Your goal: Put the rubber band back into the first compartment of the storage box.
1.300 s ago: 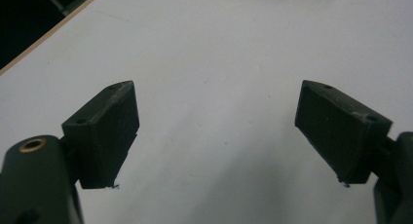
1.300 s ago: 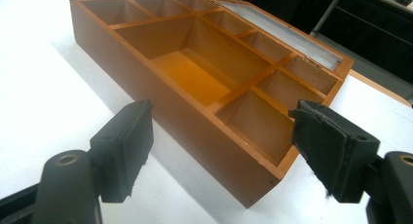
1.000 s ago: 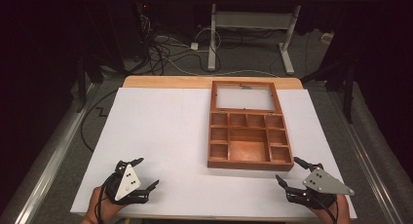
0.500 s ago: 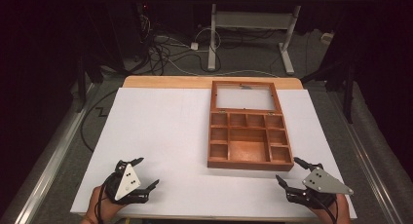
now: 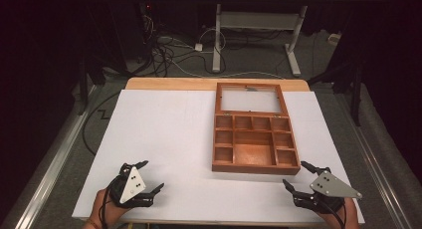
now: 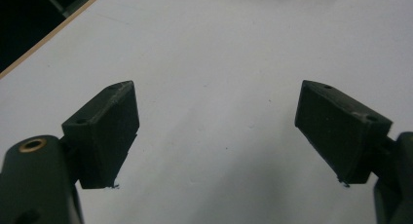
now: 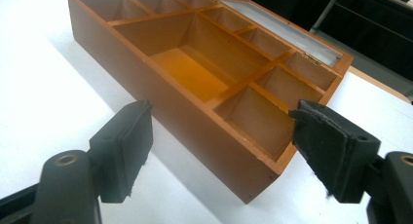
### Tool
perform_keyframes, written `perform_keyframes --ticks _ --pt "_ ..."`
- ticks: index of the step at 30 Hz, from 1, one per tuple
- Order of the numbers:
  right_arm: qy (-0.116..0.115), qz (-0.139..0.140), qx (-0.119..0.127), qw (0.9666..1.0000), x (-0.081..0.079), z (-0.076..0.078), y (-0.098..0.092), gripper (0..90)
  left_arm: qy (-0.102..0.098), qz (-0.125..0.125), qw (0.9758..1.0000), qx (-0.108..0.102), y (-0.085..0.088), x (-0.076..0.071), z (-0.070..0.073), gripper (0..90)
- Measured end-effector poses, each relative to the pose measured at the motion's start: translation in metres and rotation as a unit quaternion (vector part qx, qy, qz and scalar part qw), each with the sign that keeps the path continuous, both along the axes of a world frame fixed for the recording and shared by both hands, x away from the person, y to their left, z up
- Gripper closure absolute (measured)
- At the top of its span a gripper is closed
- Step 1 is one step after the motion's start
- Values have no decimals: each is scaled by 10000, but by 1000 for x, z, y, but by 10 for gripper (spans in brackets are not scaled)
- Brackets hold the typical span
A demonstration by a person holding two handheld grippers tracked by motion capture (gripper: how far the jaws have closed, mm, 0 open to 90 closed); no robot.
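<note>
The person's forearms are running off the bottom edge of the high view, so little more than the hands is showing. The left gripper [image 5: 143,179] is resting near the front left of the white rectangular table top [image 5: 164,134], its jaws standing wide apart over bare white surface. The right gripper [image 5: 299,175] is sitting near the front right corner, jaws also spread and holding nothing, pointing at the near right corner of the open brown wooden compartment box [image 5: 255,144]. That box is lying right of the table's centre, its glass-paned lid [image 5: 250,98] folded back flat toward the far edge. Its far compartments are lying partly in shadow. Broad open room is stretching left of the box.
</note>
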State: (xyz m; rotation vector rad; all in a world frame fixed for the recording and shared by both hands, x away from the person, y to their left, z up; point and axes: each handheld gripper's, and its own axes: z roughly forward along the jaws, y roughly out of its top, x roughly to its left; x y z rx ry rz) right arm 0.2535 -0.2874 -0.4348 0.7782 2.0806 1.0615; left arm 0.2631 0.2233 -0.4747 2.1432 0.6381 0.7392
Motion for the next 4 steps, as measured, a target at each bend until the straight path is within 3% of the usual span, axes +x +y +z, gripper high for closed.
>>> perform_keyframes --ticks 4 --pt "21 5 -14 10000 1 -1 1 234 14 -17 10000 1 0 1 0 161"
